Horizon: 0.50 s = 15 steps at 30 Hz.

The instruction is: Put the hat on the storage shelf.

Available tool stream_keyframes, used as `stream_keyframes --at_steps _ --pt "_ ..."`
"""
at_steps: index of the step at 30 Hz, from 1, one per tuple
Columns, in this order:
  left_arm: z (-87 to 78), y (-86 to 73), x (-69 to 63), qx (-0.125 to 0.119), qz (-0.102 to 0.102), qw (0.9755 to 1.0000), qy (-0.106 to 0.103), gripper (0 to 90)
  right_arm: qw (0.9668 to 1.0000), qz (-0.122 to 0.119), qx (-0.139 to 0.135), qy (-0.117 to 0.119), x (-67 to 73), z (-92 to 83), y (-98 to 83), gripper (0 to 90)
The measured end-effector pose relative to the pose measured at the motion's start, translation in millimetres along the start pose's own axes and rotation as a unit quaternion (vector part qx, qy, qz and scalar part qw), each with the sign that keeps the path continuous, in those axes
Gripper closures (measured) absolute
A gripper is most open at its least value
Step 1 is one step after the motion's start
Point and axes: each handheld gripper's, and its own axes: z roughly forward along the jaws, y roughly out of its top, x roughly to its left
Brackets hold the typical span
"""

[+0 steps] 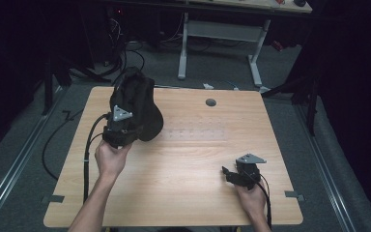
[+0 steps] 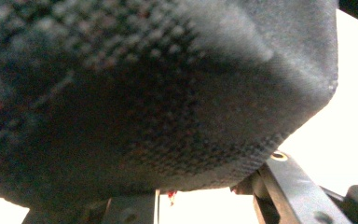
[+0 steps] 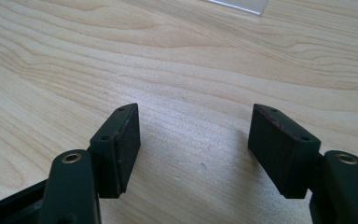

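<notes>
A black woven cloth item point(image 1: 137, 104), bulky and rounded like a cap or pouch, is held up over the table's far left part. My left gripper point(image 1: 123, 120) is under it, shut on its lower edge, and the cloth hides the fingertips. In the left gripper view the black cloth item point(image 2: 158, 93) hangs close over the left gripper point(image 2: 168, 198). My right gripper point(image 1: 228, 174) rests low at the table's near right and points left. In its own view the right gripper point(image 3: 196, 140) is open over bare wood, with nothing between its pads point(image 3: 128, 135).
The light wooden table point(image 1: 188, 159) has a round grey cable hole point(image 1: 210, 102) at its far middle. Tape marks sit at the near corners point(image 1: 294, 195). A white-legged desk point(image 1: 222, 34) stands behind, and cables point(image 1: 53, 140) lie on the floor to the left.
</notes>
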Motion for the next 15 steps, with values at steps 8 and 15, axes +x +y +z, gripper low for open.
stream_keyframes --at_steps 8,15 --pt "3.3 -4.3 -1.8 0.005 0.008 0.9999 0.011 69.5 1.0000 0.000 0.000 0.000 0.2 -0.1 -0.1 34.4" --pt "6.7 -9.5 -0.3 0.008 0.006 0.9999 0.012 69.1 1.0000 0.001 0.000 0.000 0.3 -0.1 -0.1 34.4"
